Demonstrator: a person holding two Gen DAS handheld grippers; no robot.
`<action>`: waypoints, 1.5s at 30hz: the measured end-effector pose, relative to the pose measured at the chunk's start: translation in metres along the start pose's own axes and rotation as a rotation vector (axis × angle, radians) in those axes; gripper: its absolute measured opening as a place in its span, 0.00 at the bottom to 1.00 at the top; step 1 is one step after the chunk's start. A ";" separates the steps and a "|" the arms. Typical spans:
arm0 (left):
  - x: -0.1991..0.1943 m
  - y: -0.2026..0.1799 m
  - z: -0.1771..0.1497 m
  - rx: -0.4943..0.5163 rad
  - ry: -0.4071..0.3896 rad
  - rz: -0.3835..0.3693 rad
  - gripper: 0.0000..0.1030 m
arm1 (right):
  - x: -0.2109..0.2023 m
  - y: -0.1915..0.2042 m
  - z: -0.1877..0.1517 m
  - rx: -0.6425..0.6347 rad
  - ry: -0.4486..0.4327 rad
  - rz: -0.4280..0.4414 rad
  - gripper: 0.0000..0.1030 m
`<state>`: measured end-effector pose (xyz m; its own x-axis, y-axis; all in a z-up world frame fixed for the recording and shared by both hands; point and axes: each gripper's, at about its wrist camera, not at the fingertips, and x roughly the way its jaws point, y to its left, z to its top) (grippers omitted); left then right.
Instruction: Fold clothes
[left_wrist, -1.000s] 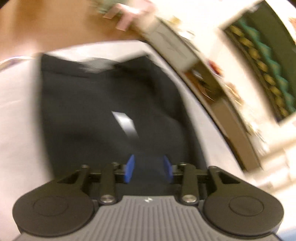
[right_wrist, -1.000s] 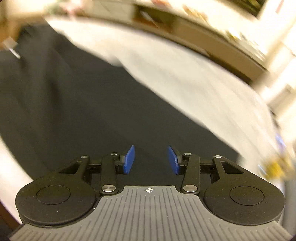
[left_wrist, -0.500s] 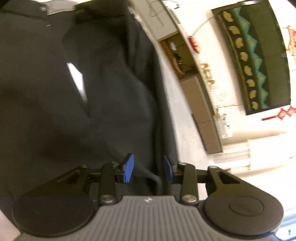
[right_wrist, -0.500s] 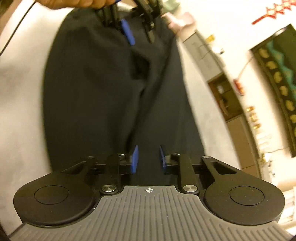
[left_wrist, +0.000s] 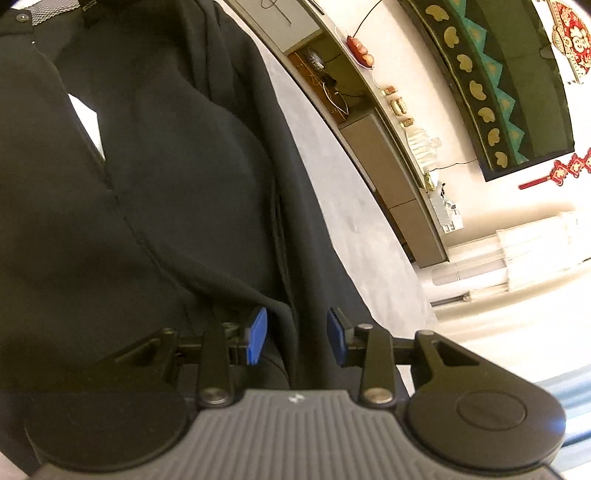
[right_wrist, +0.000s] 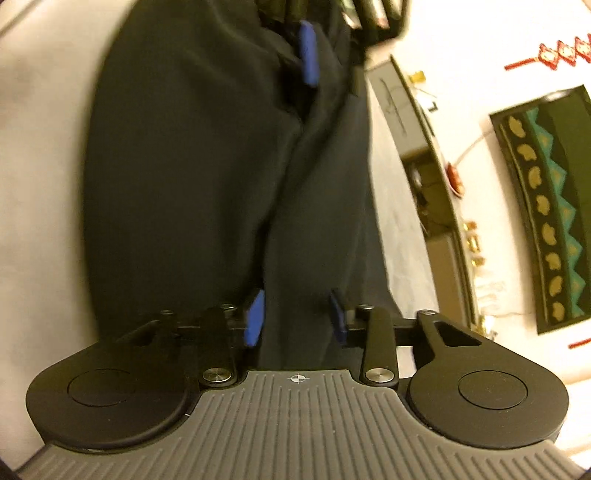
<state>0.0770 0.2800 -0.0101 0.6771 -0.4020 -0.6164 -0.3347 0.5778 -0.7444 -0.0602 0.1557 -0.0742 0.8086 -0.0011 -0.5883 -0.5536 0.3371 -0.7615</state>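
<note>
black trousers (left_wrist: 166, 192) lie lengthwise on the grey worktop (left_wrist: 332, 177), unfolded; left gripper (left_wrist: 297, 336) and right gripper (right_wrist: 295, 317), at 6 o'clock, each pinch fabric.

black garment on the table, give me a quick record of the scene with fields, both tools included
garment: black garment, lying spread on a pale grey table
detail: white tag on the fabric; waistband edge at the top of the left wrist view
left tool: left tool at a raised fold, fabric between its blue pads
right tool: right tool at the opposite end, fabric between its pads
grip: cannot tell whether either tool is pinching
background: cabinet along the wall
</note>
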 end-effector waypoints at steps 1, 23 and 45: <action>0.001 0.001 0.001 -0.003 -0.001 0.002 0.34 | 0.000 -0.008 0.000 0.034 -0.014 -0.016 0.04; 0.006 0.005 0.018 -0.109 -0.083 0.012 0.38 | -0.004 -0.056 -0.009 0.268 -0.193 -0.117 0.00; 0.047 -0.003 0.037 -0.021 -0.094 0.047 0.01 | 0.061 -0.051 -0.019 0.271 -0.063 0.030 0.07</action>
<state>0.1341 0.2852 -0.0277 0.7185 -0.3061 -0.6245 -0.3801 0.5791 -0.7212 0.0134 0.1202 -0.0766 0.8082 0.0687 -0.5849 -0.5109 0.5758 -0.6383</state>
